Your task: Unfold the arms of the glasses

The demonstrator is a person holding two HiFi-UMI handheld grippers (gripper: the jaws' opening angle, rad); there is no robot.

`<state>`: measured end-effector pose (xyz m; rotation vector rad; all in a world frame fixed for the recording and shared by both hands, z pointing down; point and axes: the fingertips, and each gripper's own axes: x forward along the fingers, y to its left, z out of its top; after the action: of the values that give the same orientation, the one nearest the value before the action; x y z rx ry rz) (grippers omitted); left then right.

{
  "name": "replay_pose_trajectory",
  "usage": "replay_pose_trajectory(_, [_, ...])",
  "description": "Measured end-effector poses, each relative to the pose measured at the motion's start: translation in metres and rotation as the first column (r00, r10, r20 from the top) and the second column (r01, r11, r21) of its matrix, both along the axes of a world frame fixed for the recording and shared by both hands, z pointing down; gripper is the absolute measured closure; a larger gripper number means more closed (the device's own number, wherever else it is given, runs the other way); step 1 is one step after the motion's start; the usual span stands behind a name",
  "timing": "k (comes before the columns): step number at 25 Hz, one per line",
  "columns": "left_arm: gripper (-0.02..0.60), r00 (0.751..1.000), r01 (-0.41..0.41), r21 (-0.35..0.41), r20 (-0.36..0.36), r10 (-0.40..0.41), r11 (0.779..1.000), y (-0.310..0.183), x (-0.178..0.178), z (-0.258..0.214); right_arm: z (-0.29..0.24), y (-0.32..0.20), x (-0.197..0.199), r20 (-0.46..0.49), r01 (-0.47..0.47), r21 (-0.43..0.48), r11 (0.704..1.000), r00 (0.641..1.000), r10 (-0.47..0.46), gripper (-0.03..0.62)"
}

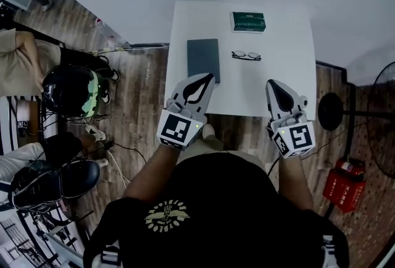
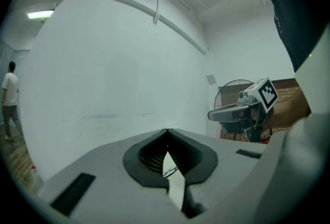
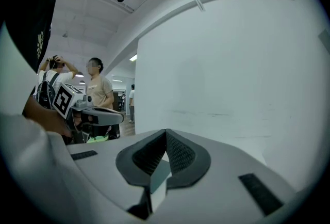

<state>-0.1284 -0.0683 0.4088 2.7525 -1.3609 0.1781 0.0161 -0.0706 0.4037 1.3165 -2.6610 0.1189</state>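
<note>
A pair of dark-rimmed glasses (image 1: 246, 55) lies on a white table (image 1: 290, 84) in the upper middle of the head view, right of the table's centre and clear of both tools; at this size it is hard to say whether the arms are folded in. A flat grey pad (image 1: 203, 58) lies just left of the glasses, and a green box (image 1: 248, 21) sits above them near the table's far edge. Below, the person holds the left gripper (image 1: 207, 78) with its tip at the pad's lower right corner, and the right gripper (image 1: 272, 83) with its tip over the table's near edge, down and to the right of the glasses. Each gripper view shows its own jaws pressed together with nothing between them, the left gripper (image 2: 166, 132) and the right gripper (image 3: 165, 132) both pointing at a plain white wall (image 2: 113, 78). Wooden flooring (image 1: 142, 94) surrounds the table. A black helmet (image 1: 69, 90) rests at the left of the head view, and a standing fan (image 1: 378, 120) and a red box (image 1: 344, 183) are at the right. In the right gripper view, a person in a beige shirt (image 3: 99, 90) stands at the left.
</note>
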Motion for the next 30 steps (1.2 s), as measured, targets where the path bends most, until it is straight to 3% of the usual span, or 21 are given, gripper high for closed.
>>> replay_pose_trajectory(4, [0.574,0.999,-0.037,-0.003,0.032,0.037,0.999,-0.014,-0.002,-0.007,-0.007,-0.006,-0.003,-0.006,-0.044,0.019,0.999,0.999,0.045,0.594])
replay_pose_trajectory(9, [0.575,0.998,-0.059,0.041,-0.012,0.06,0.997,-0.025,-0.002,-0.015,-0.017,-0.006,-0.008,-0.002,-0.045,0.014,0.999,0.999,0.045,0.594])
replay_pose_trajectory(14, [0.575,0.995,-0.099,0.04,0.001,0.099,0.994,-0.025,0.014,-0.023,-0.03,-0.005,-0.002,0.02,-0.074,0.027,0.997,0.997,0.073,0.594])
replay_pose_trajectory(22, [0.574,0.989,-0.106,0.062,0.105,0.099,0.992,-0.04,0.023,-0.005,-0.023,-0.022,0.01,0.047,-0.082,0.02,0.996,0.996,0.081,0.594])
replay_pose_trajectory(30, [0.574,0.971,-0.132,-0.03,0.195,0.136,0.991,-0.073,0.053,0.028,-0.015,-0.061,0.026,0.07,-0.06,0.008,0.998,0.996,0.06,0.594])
